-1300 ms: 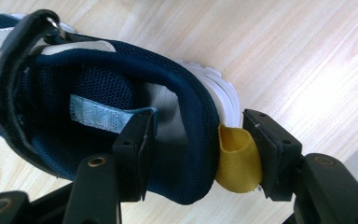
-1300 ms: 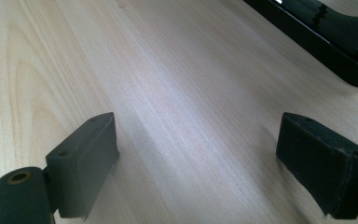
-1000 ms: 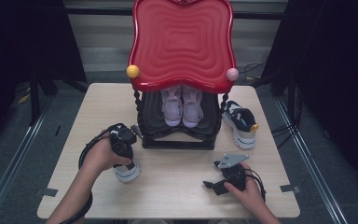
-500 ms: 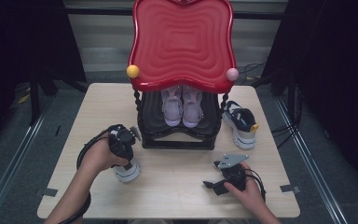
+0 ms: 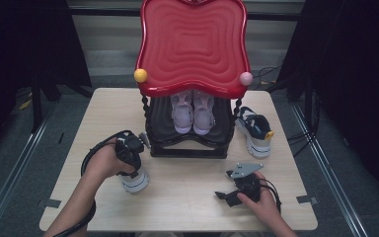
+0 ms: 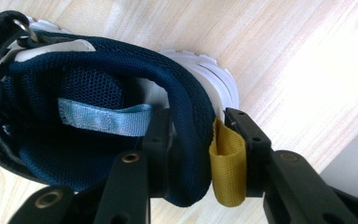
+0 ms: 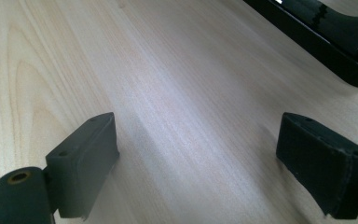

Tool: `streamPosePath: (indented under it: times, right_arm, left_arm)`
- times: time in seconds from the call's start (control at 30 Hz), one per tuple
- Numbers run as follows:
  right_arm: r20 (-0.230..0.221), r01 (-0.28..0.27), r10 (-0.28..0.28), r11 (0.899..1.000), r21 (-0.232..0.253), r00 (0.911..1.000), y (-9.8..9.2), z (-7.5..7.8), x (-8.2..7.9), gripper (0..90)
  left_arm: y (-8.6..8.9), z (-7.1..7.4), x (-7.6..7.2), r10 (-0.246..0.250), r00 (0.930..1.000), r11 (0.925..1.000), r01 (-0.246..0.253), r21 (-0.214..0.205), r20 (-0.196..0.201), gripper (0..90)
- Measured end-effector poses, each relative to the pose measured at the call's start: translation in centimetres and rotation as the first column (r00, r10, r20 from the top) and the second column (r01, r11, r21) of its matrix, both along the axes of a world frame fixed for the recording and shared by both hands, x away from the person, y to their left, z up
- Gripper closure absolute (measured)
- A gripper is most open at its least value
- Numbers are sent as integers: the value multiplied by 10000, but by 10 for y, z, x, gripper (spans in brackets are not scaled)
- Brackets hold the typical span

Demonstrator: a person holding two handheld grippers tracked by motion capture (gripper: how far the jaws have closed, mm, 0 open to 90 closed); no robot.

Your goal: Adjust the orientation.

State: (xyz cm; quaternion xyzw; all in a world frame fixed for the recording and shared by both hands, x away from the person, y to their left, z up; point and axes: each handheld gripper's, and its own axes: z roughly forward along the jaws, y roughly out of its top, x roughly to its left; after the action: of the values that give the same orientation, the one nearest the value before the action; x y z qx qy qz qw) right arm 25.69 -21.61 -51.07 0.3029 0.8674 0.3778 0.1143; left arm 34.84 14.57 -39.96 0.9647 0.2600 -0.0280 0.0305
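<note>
The left claw [image 6: 191,154] has just been closing and now clamps the padded heel collar of the navy shoe [image 6: 98,116]: 1 jaw sits inside the opening, the other presses the yellow heel loop [image 6: 227,168] against the outside. In the high view the left claw [image 5: 131,163] holds this shoe [image 5: 135,180] on the table [image 5: 187,197], near the left front corner of the black shoe rack [image 5: 187,148].

The right claw [image 7: 205,154] rests idle above bare table, jaws wide apart with nothing between them.

Procedure for the grip in hand:
1. Confirm that both pads bear on the collar (not on the loop alone).
2. Lift vertically before moving toward the rack; the toe will likely sag.
3. Keep clear of the rack's red top [image 5: 192,44] and the pink pair [image 5: 193,111] already shelved.
</note>
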Motion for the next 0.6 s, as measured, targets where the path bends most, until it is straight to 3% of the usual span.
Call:
streamPosePath:
  times: [0.6]
  right_arm:
    - [1,-2,2,10000,0,10000,0,0,0,118]
  left_arm:
    - [0,0,3,-251,9991,9997,253,59,-331,683]
